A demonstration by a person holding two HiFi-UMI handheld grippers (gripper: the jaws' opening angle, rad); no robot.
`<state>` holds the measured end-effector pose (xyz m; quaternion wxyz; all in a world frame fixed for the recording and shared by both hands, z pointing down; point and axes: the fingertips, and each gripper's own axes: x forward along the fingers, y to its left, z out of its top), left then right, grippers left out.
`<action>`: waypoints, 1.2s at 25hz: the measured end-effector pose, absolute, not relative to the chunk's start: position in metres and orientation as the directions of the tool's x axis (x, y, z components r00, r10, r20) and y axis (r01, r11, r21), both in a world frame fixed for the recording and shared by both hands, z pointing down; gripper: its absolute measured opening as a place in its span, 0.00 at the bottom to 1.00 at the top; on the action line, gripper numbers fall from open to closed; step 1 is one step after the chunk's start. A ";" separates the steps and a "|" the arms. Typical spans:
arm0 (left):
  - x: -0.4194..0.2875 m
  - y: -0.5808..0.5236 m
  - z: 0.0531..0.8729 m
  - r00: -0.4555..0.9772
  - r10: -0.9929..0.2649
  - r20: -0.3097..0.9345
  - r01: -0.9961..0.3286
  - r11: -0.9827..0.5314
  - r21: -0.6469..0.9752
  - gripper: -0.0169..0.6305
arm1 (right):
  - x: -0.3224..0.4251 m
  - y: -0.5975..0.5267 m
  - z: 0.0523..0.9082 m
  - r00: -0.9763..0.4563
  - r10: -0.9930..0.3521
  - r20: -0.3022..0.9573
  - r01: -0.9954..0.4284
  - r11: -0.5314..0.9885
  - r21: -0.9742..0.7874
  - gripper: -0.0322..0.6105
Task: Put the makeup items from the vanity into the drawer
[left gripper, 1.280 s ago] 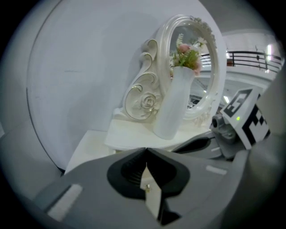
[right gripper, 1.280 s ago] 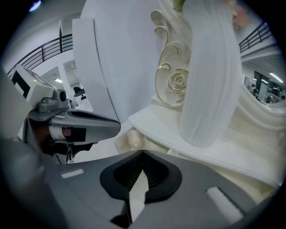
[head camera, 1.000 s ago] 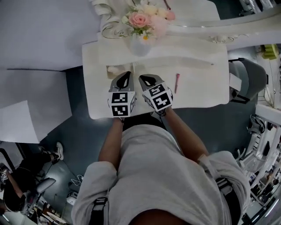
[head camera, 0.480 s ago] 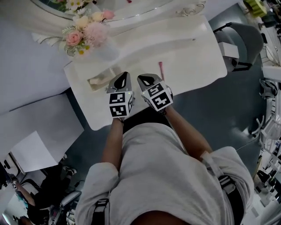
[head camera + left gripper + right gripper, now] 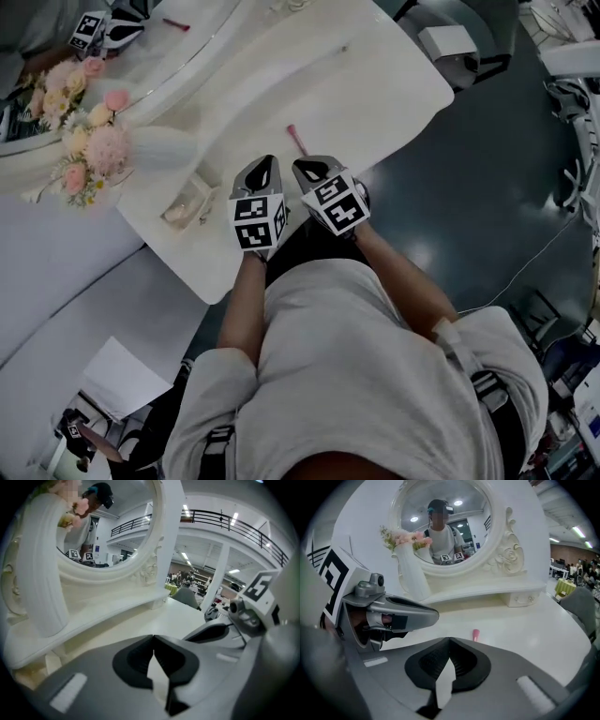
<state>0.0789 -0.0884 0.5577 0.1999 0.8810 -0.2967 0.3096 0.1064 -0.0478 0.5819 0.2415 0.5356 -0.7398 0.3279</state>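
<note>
A pink makeup stick [image 5: 296, 139] lies on the white vanity top [image 5: 375, 94], just beyond my two grippers; it also shows as a small pink stick [image 5: 476, 634] ahead of the right jaws. My left gripper [image 5: 265, 169] and right gripper [image 5: 310, 171] hover side by side over the vanity's near edge. Both are shut with nothing between the jaws, as the left gripper [image 5: 153, 640] and the right gripper [image 5: 449, 642] show in their own views. A pale flat item [image 5: 187, 202] lies left of the left gripper.
A white vase of pink flowers [image 5: 94, 141] stands at the vanity's left, before the round mirror [image 5: 440, 522]. A raised shelf [image 5: 487, 592] runs under the mirror, on a small box-like support [image 5: 524, 600]. A grey chair [image 5: 450, 42] stands at the far right.
The head view has swung, so the vanity now lies slanted with the flowers further left. Both grippers have stayed shut, side by side at the near edge.
</note>
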 end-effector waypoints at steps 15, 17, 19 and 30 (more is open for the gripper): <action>0.123 -0.065 0.577 0.653 -0.269 0.708 -0.546 -0.815 0.194 0.03 | 0.155 -0.021 0.601 -0.211 -0.632 0.746 -0.970 0.041 -0.240 0.05; 0.119 -0.066 0.579 0.649 -0.265 0.713 -0.546 -0.815 0.194 0.03 | 0.152 -0.025 0.607 -0.207 -0.622 0.755 -0.972 0.042 -0.232 0.05; 0.114 -0.066 0.583 0.643 -0.262 0.719 -0.548 -0.813 0.194 0.03 | 0.150 -0.030 0.615 -0.197 -0.612 0.766 -0.975 0.041 -0.218 0.05; 0.091 -0.077 0.591 0.635 -0.262 0.727 -0.561 -0.803 0.201 0.03 | 0.140 -0.045 0.652 -0.166 -0.535 0.828 -0.985 0.046 -0.168 0.13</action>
